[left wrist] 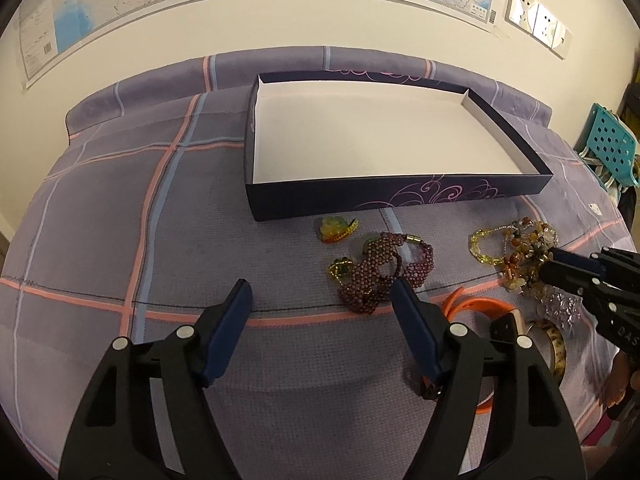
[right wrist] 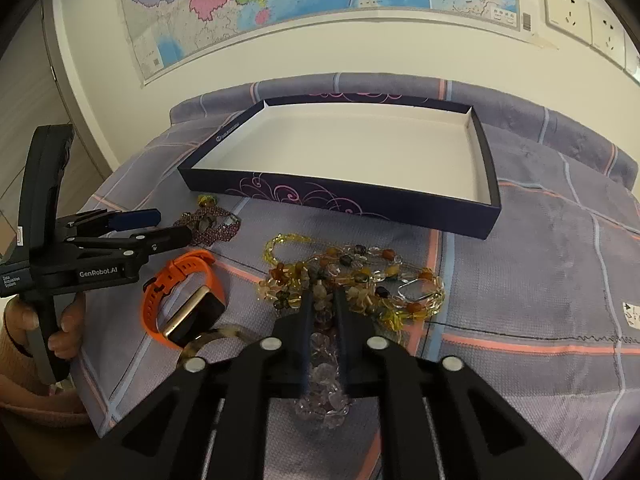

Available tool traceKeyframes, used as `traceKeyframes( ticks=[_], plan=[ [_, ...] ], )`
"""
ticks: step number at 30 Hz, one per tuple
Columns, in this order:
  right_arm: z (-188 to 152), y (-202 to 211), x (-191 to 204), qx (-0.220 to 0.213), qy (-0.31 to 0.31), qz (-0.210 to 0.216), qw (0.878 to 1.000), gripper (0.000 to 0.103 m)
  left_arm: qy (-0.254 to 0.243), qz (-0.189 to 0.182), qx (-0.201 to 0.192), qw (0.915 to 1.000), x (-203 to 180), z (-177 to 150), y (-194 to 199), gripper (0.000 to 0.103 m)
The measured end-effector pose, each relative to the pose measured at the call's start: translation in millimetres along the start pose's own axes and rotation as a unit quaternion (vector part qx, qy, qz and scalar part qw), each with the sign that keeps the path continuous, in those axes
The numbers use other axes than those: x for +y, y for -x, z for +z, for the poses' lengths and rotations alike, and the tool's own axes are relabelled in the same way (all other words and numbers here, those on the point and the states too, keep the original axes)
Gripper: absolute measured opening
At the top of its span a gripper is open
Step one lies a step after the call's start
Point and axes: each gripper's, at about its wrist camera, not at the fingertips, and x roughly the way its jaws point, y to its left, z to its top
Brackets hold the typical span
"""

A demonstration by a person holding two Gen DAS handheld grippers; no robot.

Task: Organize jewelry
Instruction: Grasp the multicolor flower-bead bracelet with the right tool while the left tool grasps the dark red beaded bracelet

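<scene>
Right gripper (right wrist: 323, 300), low in the centre of its own view, has its jaws pressed nearly together on a bead strand at the near edge of the mixed amber-and-clear bead necklace pile (right wrist: 360, 280); clear crystal beads (right wrist: 322, 376) lie between and under the fingers. That jewelry should be light, limp and tangle-prone, and the smooth beads slippery, so pinching a cord or a bunched strand looks safer than a single bead; neighbouring strands may drag along. Left gripper (left wrist: 322, 294), at lower centre of its view, stands spread and holds nothing, just short of the garnet bead bracelet (left wrist: 380, 270). An orange-strapped watch (right wrist: 188, 300) lies at lower left. Beyond, in mid-frame, the dark open box (right wrist: 320, 196) sits with nothing in it on the plaid bedspread (right wrist: 540, 280).
</scene>
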Motion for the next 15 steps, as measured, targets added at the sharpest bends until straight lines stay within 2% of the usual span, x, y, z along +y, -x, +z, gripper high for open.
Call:
traceKeyframes(
  ticks=[4,8,11,15],
  plan=[
    [2.1,6.6,-5.1,-0.009,-0.009,0.018,1.0,0.008,-0.003,-0.002,-0.001,1.0,0.1,1.5,-0.2,0.071],
    [11.0,24.4,-14.8,-0.038,-0.033,0.046,0.998,0.008,-0.012,-0.01,-0.002,0.9999,-0.2,2.7,0.0,0.071],
    [17.7,36.7,-19.0,-0.057,-0.043,0.06,0.996,0.008,-0.016,-0.028,0.002,0.9995,-0.8,2.7,-1.2,0.068],
    [27.3,49.7,-20.4,-0.076,-0.046,0.065,0.994,0.008,-0.034,-0.034,0.005,0.9988,-5.7,5.2,-5.7,0.064]
  ],
)
